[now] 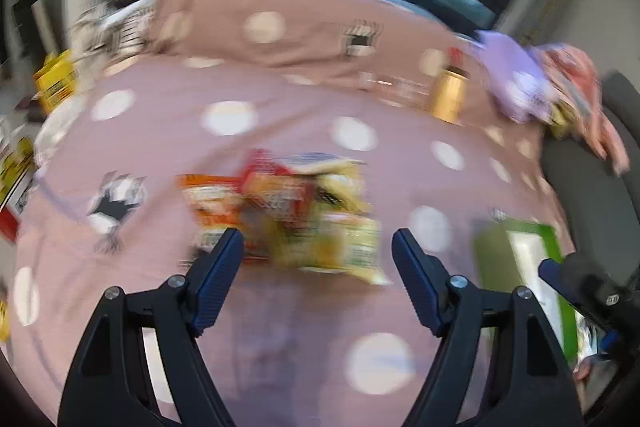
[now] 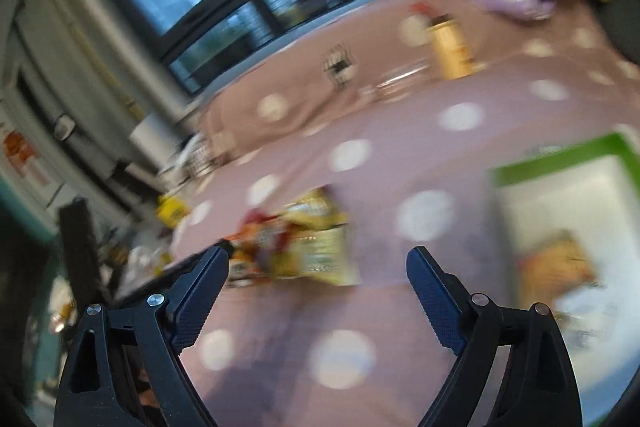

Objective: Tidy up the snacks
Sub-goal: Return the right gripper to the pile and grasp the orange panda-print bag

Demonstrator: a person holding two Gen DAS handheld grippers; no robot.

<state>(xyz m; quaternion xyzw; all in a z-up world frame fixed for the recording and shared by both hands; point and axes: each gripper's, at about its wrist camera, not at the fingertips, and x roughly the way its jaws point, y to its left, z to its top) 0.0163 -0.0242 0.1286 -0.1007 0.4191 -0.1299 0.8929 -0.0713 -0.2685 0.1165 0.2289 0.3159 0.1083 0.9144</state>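
A blurred pile of snack packets (image 1: 288,211), orange, red and yellow, lies on the pink spotted bedspread (image 1: 160,131). My left gripper (image 1: 318,247) is open and empty, just in front of the pile. The pile also shows in the right wrist view (image 2: 296,243). My right gripper (image 2: 318,263) is open and empty, above the bedspread between the pile and a green-rimmed white box (image 2: 568,187). One orange packet (image 2: 560,267) lies inside that box. The box also shows at the right of the left wrist view (image 1: 520,259), with the right gripper's body beside it.
A yellow bottle with a red cap (image 1: 450,93) stands at the back of the bed, also in the right wrist view (image 2: 450,47). Purple and pink clothes (image 1: 532,87) lie at the back right. Yellow boxes (image 1: 56,83) and clutter sit off the bed's left side.
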